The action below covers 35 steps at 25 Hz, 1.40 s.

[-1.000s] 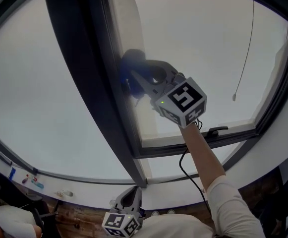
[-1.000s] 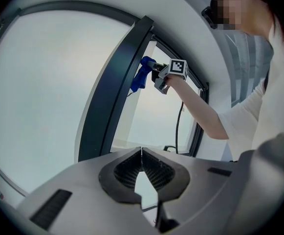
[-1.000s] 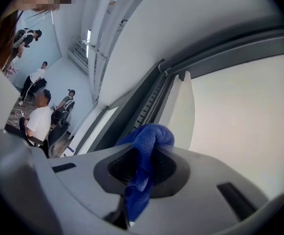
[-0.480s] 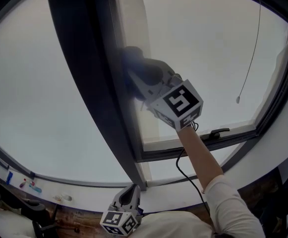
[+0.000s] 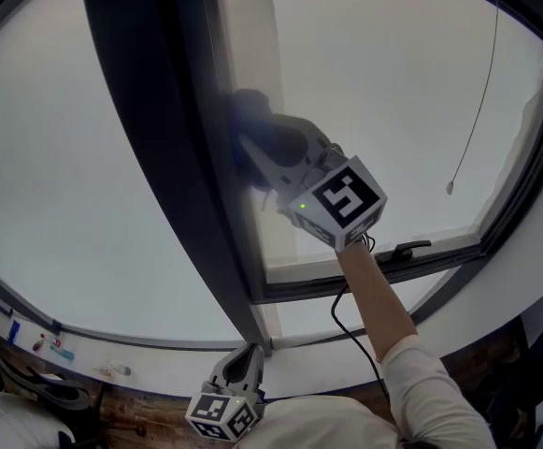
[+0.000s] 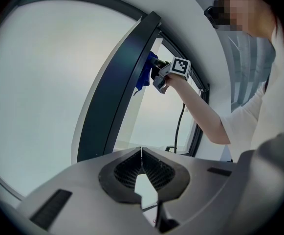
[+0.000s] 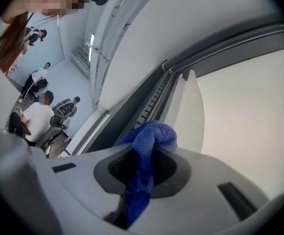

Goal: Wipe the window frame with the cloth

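Note:
A dark upright window frame divides two bright panes. My right gripper is raised against its right edge, shut on a blue cloth that presses on the frame. In the right gripper view the cloth bulges out between the jaws beside the frame's ribbed channel. From the left gripper view the cloth shows on the frame high up. My left gripper hangs low by the sill, jaws together, holding nothing.
A window handle sits on the lower sash rail at right. A thin cord hangs in front of the right pane. A cable trails from the right gripper. Several people sit in the room behind.
The right gripper with the cloth has shifted slightly up along the frame's edge over the last second. The left gripper has stayed low near the sill.

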Available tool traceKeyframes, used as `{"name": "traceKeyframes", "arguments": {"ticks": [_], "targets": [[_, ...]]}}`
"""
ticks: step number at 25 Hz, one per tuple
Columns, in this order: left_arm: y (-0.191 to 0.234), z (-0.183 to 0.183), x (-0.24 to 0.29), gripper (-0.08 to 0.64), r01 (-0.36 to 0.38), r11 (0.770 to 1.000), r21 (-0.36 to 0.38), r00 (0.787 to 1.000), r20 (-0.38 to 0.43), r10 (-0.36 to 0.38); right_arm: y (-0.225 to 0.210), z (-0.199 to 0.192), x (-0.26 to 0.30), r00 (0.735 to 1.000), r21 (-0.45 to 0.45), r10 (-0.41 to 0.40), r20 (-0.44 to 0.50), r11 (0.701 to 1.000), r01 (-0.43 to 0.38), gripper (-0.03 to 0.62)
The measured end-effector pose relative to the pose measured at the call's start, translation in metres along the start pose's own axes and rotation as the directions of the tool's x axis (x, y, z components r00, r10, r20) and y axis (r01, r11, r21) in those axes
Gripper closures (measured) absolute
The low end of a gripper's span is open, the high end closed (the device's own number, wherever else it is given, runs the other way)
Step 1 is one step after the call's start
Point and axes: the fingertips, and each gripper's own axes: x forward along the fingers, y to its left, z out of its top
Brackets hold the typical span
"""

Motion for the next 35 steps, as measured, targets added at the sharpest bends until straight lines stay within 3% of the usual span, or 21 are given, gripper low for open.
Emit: {"name": "traceKeyframes", "arguments": {"ticks": [35], "targets": [[-0.009, -0.013, 0.003, 0.549, 0.018, 1.0, -0.02, 1.0, -0.02, -0.018, 0.051, -0.096, -0.035, 0.99, 0.078, 0.014, -0.142, 0.997, -0.002, 0.546]]}}
